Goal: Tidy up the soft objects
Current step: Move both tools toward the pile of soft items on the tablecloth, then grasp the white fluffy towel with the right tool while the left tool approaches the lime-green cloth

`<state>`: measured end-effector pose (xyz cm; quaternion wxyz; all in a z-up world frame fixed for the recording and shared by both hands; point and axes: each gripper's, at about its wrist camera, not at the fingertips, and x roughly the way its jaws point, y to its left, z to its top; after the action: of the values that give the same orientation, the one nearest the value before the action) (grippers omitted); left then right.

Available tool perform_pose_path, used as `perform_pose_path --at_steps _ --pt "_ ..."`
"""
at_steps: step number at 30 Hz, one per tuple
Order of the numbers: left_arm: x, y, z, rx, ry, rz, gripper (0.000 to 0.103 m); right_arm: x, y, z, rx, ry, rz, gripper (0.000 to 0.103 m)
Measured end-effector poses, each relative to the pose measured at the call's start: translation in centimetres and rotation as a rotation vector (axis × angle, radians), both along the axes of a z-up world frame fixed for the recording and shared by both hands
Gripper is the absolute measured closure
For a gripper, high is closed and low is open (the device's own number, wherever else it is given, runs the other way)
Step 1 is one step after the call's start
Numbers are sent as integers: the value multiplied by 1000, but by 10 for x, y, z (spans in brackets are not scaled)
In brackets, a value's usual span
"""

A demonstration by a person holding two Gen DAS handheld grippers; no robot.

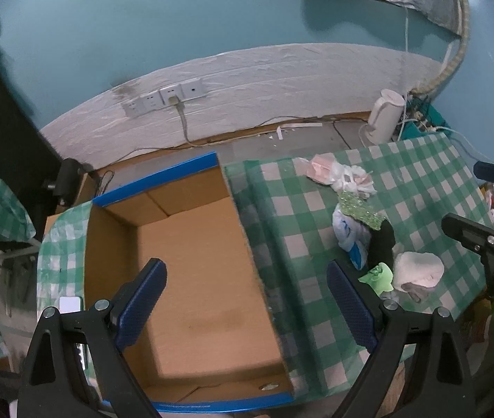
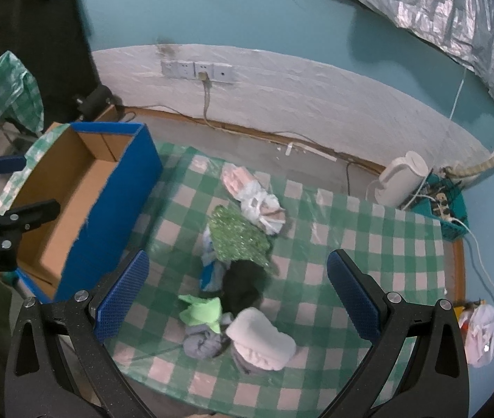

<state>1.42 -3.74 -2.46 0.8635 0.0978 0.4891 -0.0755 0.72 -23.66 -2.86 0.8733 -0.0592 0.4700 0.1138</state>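
A pile of soft things lies on the green checked tablecloth (image 2: 368, 244): a pale pink fluffy roll (image 2: 264, 339), a lime green cloth (image 2: 201, 310), a grey cloth (image 2: 201, 343), a black cloth (image 2: 243, 284), a glittery green piece (image 2: 238, 237) and a white-pink bag (image 2: 260, 205). My right gripper (image 2: 238, 296) hangs open above the pile, holding nothing. To the left stands an empty cardboard box (image 1: 194, 261) with blue sides. My left gripper (image 1: 247, 304) is open over the box's right wall. The pink roll (image 1: 419, 270) and lime cloth (image 1: 379, 277) lie right of it.
A white kettle (image 2: 400, 184) stands on the floor beyond the table's far right corner, next to a teal basket of cables (image 2: 445, 209). A white plastic bag (image 2: 483, 331) lies right of the table. Wall sockets (image 2: 198, 69) with a plugged cord sit behind.
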Motion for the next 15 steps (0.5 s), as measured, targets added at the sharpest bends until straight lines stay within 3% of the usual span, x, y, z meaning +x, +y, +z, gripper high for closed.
perform_pose_path --at_steps 15 --pt "9 -42 -17 30 47 -65 9 4 -23 -25 -14 75 -29 2"
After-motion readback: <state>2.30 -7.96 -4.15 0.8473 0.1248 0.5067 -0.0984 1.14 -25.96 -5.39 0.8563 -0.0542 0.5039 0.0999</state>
